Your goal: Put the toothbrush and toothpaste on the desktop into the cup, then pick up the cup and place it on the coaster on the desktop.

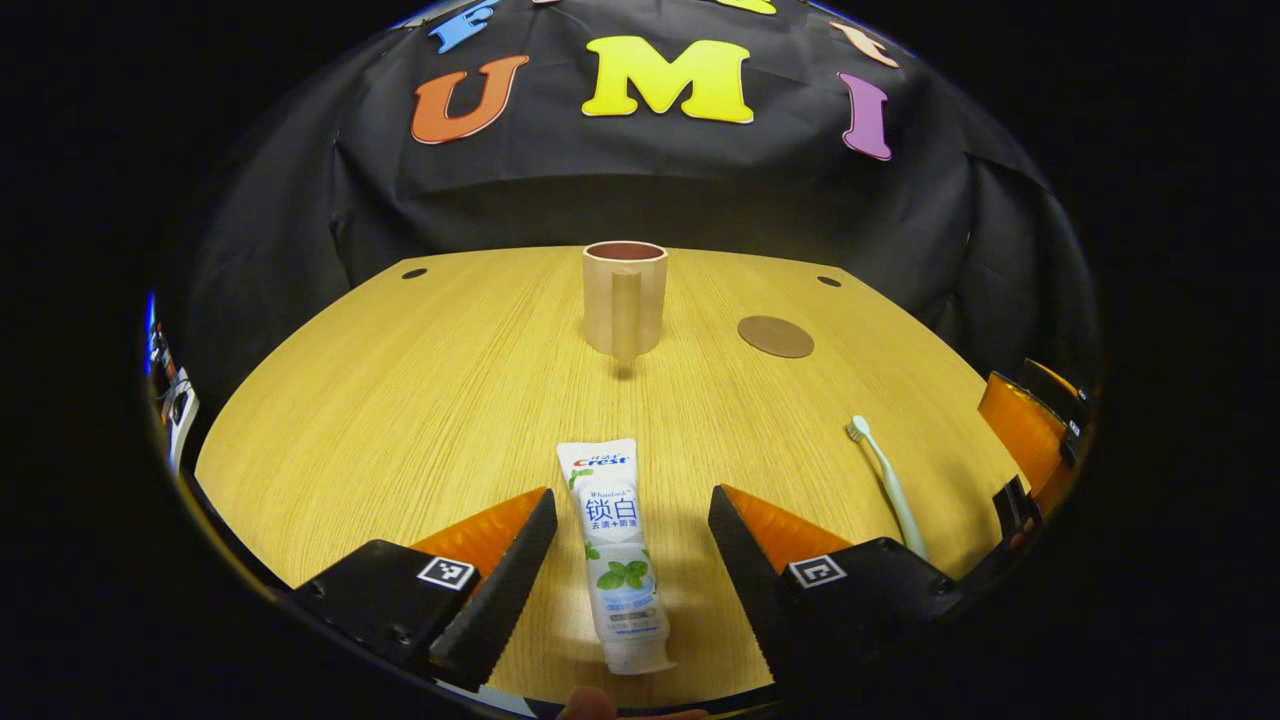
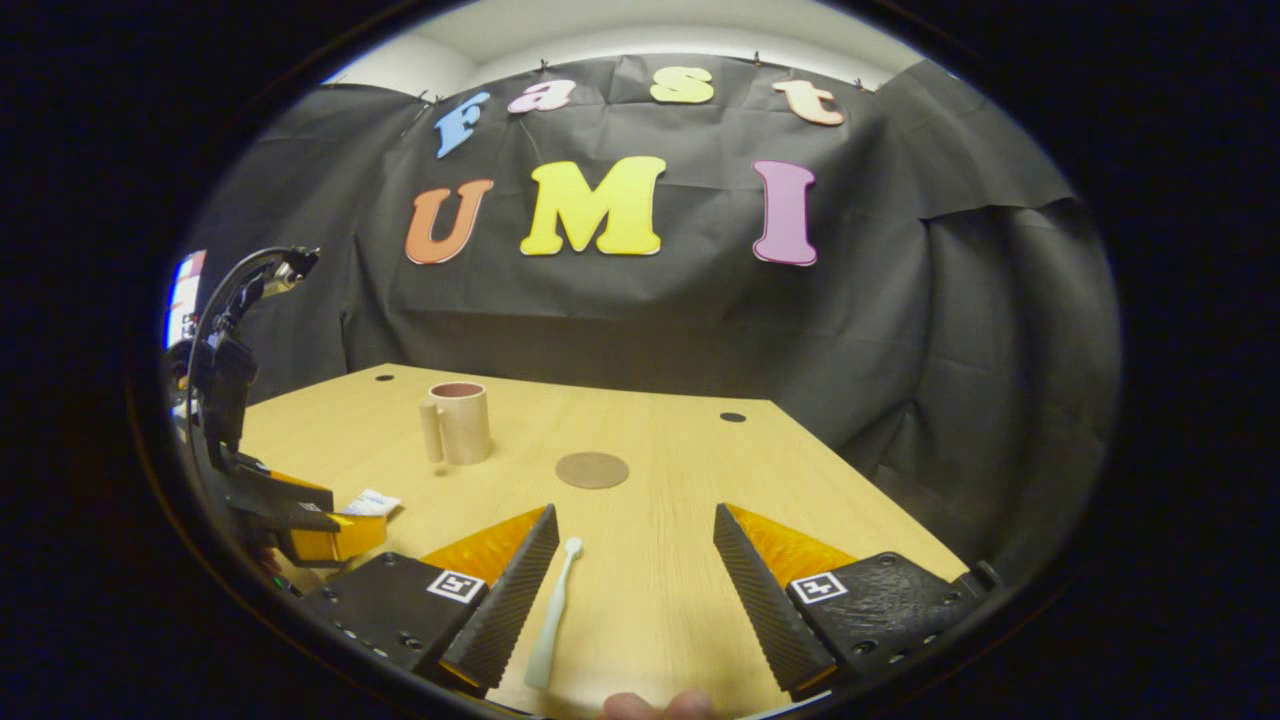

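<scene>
Landmark for all positions: the cup (image 1: pixel 624 298), a tan mug standing upright on the wooden desktop (image 1: pixel 400 400) toward its far edge, handle turned to the left gripper view's camera.

Left gripper (image 1: pixel 632 545): released, fingers spread wide. The toothpaste (image 1: pixel 617 553) lies flat on the desktop on the near side of the cup, well apart from it, in line with its handle. The tube sits in the gap between the fingers, touching neither as far as can be seen; its cap end points to the camera, its crimped end to the cup.

Right gripper (image 2: pixel 632 565): released, fingers spread wide. In the right gripper view the toothbrush (image 2: pixel 553 610) lies flat just beside the inner face of the finger (image 2: pixel 505 600) seen at the left of that view; whether they touch cannot be told. The bristle end points to the cup's side of the desktop.

In the left gripper view the toothbrush (image 1: pixel 888 480) lies on the near side of the cup and off to its right, well apart from it and from the toothpaste.

The coaster (image 1: pixel 775 336), a round brown disc, lies flat to the right of the cup, near it but not touching, bare on top.

The cup's interior appears dark; contents cannot be told.
</scene>
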